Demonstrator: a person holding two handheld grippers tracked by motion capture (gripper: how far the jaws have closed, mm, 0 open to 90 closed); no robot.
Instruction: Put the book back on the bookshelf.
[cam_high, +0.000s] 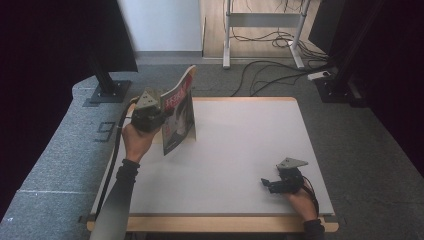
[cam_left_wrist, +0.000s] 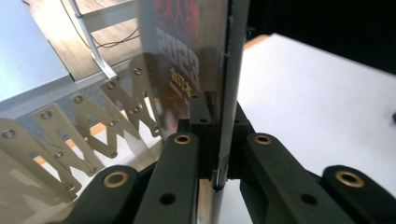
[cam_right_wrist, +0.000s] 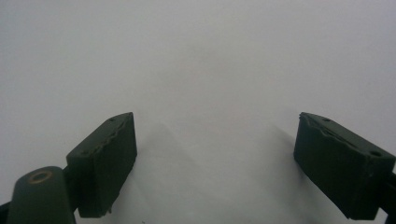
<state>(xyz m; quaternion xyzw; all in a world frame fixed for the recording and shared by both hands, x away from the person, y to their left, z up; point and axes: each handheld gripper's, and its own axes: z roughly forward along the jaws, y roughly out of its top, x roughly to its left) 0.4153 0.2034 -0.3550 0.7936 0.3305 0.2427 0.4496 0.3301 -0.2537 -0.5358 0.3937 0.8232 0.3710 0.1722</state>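
Magazine (cam_high: 178, 116) held upright off the surface (cam_high: 240, 150), in the upper left part of the high view, near the surface's far left corner: the left hand-held gripper (cam_high: 161, 114) has it clamped by one edge, the cover standing nearly vertical and its top corner curling away toward the floor beyond. In the left gripper view the two black jaws are pressed tight against the magazine (cam_left_wrist: 219, 70) from either side, the glossy cover with red and white print rising straight up between them and mirroring a row of metal links on its left face. The left hand (cam_high: 136, 140) wraps the gripper body from below, a dark sleeve running down to the bottom edge of the frame and a black cable trailing beside it. At the lower right of the high view the right hand-held gripper (cam_high: 265, 183) rests low over the white surface near its front edge, well apart from the magazine, with the right hand (cam_high: 301, 200) behind it. In the right gripper view its jaws stand wide apart with nothing between them, the pale surface (cam_right_wrist: 205, 70) lying beneath.
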